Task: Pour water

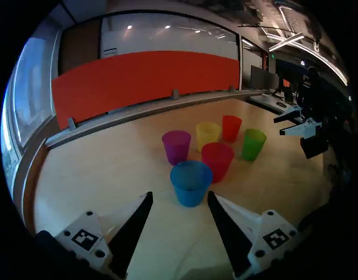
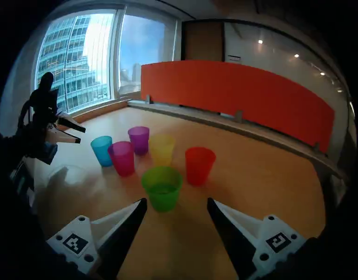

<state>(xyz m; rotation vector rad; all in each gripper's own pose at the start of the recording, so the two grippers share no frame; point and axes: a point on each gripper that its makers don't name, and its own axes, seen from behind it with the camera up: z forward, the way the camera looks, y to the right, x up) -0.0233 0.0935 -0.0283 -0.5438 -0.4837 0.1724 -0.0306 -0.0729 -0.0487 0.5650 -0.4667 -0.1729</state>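
Observation:
Several coloured plastic cups stand upright in a tight cluster on a wooden table [image 1: 109, 186]. In the left gripper view the blue cup [image 1: 191, 183] is nearest, just beyond and between the tips of my left gripper [image 1: 179, 195], which is open and empty. Behind the blue cup are a pink cup [image 1: 217, 161], a purple cup [image 1: 176, 146], a yellow cup [image 1: 207, 134], a red cup [image 1: 231, 128] and a green cup [image 1: 252, 144]. In the right gripper view the green cup [image 2: 162, 188] stands just ahead of my open right gripper [image 2: 175, 201]. I cannot tell whether any cup holds water.
A long orange partition [image 1: 146, 79] runs along the table's far edge. Large windows [image 2: 81, 65] lie beyond the table's end. Dark monitors [image 1: 263, 77] stand behind the right gripper [image 1: 278, 127]. The left gripper [image 2: 81, 135] appears open at the table's left end, near the blue cup [image 2: 102, 150].

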